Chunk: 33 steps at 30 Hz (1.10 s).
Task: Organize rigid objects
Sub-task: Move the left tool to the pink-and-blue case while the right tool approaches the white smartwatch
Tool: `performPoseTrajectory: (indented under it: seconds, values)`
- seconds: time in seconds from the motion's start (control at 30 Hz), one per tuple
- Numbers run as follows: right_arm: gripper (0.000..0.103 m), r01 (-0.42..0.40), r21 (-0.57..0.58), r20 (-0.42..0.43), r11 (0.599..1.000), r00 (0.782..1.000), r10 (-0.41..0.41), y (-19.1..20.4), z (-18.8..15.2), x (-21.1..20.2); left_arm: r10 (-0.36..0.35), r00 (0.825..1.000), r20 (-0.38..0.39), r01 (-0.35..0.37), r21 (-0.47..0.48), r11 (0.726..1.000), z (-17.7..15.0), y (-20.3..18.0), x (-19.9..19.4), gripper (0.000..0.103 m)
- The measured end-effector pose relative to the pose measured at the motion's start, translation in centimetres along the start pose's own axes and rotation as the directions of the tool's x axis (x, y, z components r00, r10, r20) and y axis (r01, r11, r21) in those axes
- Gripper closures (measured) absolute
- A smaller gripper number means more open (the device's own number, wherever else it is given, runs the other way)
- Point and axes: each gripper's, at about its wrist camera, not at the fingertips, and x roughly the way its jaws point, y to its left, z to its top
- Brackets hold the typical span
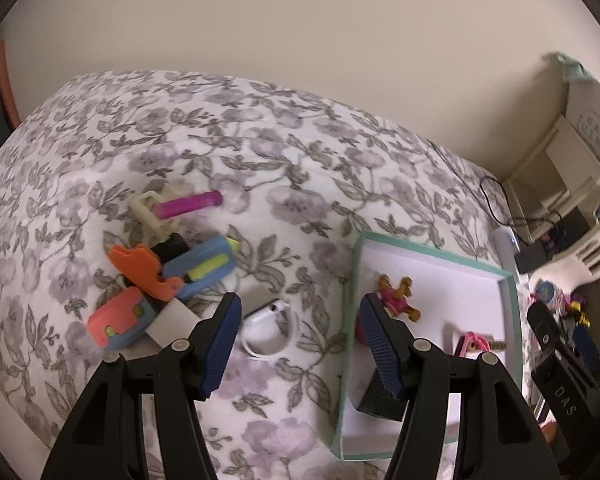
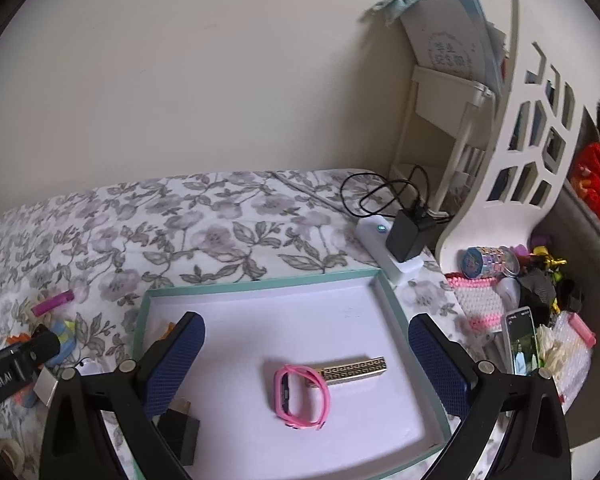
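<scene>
Evidently I am holding both tongs released and empty: left tongs (image 1: 300,344) hovering over the white earbud case (image 1: 269,334) on the bed (image 1: 260,140), right tongs (image 2: 306,364) above the tray (image 2: 260,280), where the pink watch (image 2: 300,396) is lying already sorted.

Bedsheet (image 1: 260,152): white w/ grey-lilac flowers. Box (image 2: 260,280): mint rim, white inside. Watch (image 2: 300,396) pink; bar (image 2: 356,368) gold w/ black key pattern. Tube (image 1: 188,204) magenta. Gripper pads (image 2: 172,364) navy, ribbed.
</scene>
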Motion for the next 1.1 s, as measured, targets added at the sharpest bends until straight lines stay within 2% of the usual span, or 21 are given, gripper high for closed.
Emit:
performPoseTrajectory:
  seconds: [0.17,0.37,0.43,0.47,0.5,0.77,1.0,1.1]
  values:
    - [0.000,0.001,-0.012,-0.023,1.000,1.000,-0.001,1.2,0.0,0.2,0.010,1.000,0.011,-0.009,-0.076,0.997,0.7,2.7,-0.4,0.040]
    - [0.000,-0.056,-0.044,-0.077,0.997,0.996,0.052,3.7,-0.1,0.8,0.052,0.998,0.018,-0.049,-0.144,0.988,1.3,5.9,-0.9,0.040]
    - [0.000,-0.068,-0.076,-0.083,0.995,0.995,0.062,4.9,-0.2,0.7,0.057,0.998,0.017,-0.053,-0.180,0.982,1.4,7.4,-1.0,0.034]
    - [0.000,-0.076,-0.098,-0.089,0.992,0.994,0.068,5.7,-0.3,0.7,0.061,0.998,0.017,-0.056,-0.196,0.979,1.4,8.0,-1.1,0.022]
    - [0.000,-0.082,-0.112,-0.091,0.990,0.993,0.072,6.3,-0.4,0.7,0.067,0.998,0.020,-0.061,-0.216,0.975,1.5,8.8,-1.2,0.017]
    - [0.000,-0.159,-0.234,-0.123,0.959,0.984,0.133,12.8,-1.6,0.4,0.145,0.989,0.002,-0.134,-0.360,0.923,1.3,14.8,-1.9,0.017]
    - [0.001,-0.231,-0.314,-0.193,0.921,0.965,0.176,17.2,-3.4,1.3,0.146,0.987,-0.065,-0.159,-0.456,0.876,0.5,18.4,-0.9,0.017]
    - [0.007,-0.262,-0.334,-0.246,0.905,0.951,0.185,18.5,-4.3,2.3,0.134,0.987,-0.086,-0.159,-0.475,0.865,0.1,19.0,-0.4,0.017]
